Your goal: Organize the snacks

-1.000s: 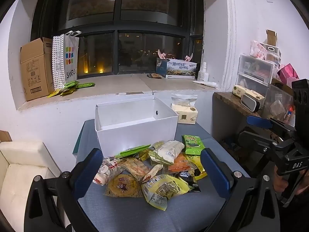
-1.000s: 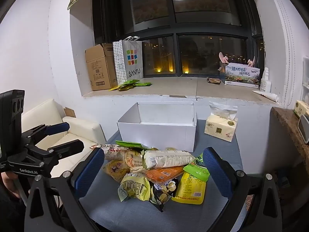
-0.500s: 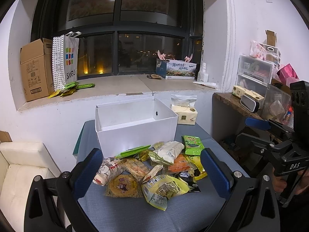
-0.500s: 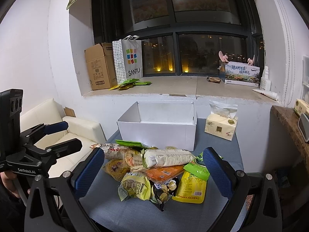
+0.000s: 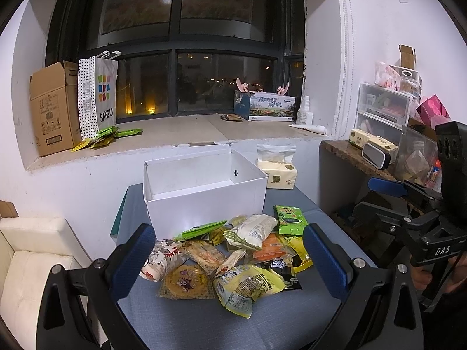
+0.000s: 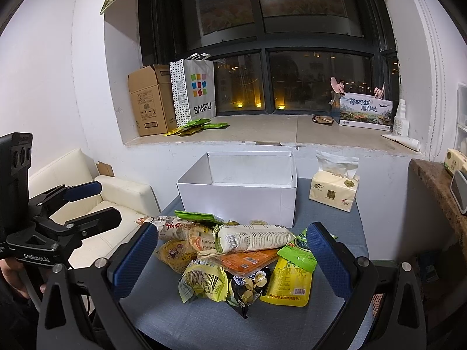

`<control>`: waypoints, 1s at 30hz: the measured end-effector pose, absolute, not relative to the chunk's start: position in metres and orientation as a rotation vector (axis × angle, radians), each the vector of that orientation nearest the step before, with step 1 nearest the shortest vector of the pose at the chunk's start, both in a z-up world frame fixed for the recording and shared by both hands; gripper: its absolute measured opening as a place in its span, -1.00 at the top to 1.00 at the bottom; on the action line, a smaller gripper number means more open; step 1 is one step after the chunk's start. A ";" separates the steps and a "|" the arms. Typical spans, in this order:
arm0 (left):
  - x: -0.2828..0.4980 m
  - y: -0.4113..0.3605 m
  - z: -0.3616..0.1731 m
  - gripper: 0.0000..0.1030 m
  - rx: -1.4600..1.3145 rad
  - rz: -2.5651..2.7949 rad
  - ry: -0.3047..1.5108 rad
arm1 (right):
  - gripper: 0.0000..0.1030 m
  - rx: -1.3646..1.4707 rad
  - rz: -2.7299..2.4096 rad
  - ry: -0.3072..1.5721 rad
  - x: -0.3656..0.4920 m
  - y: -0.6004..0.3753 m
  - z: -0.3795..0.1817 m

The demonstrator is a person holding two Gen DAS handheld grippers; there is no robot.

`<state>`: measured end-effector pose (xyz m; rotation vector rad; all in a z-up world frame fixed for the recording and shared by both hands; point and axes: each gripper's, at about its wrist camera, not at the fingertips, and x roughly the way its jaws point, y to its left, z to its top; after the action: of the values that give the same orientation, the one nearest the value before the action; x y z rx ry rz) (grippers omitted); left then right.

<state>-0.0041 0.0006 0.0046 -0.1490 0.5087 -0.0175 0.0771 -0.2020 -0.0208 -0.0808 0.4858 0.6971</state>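
Both the left gripper (image 5: 227, 259) and right gripper (image 6: 233, 258) hover spread wide, holding nothing, over the heap of crinkly plastic snack packets (image 5: 233, 250) near the empty white cardboard box (image 5: 204, 192); overlapping slippery packets could slide, so fingers risk pinching two together

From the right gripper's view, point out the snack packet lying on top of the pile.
The long white packet with a barcode at its left end. It lies across the orange packet and the others, nothing over it, just in front of the white box.
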 end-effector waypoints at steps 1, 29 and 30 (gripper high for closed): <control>-0.004 0.000 0.005 -1.00 -0.130 -0.013 0.506 | -1.00 -0.081 0.697 0.486 0.077 -0.202 -0.021; -0.023 0.027 -0.006 -1.00 -0.126 0.058 0.418 | -1.00 0.087 0.389 0.830 0.230 -0.219 -0.063; -0.023 0.027 -0.008 -1.00 -0.119 0.060 0.435 | -1.00 0.110 0.351 0.875 0.251 -0.219 -0.074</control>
<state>-0.0229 0.0272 -0.0083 -0.1188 0.4346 0.0599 0.2511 -0.2189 -0.0741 0.1098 0.8754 0.3512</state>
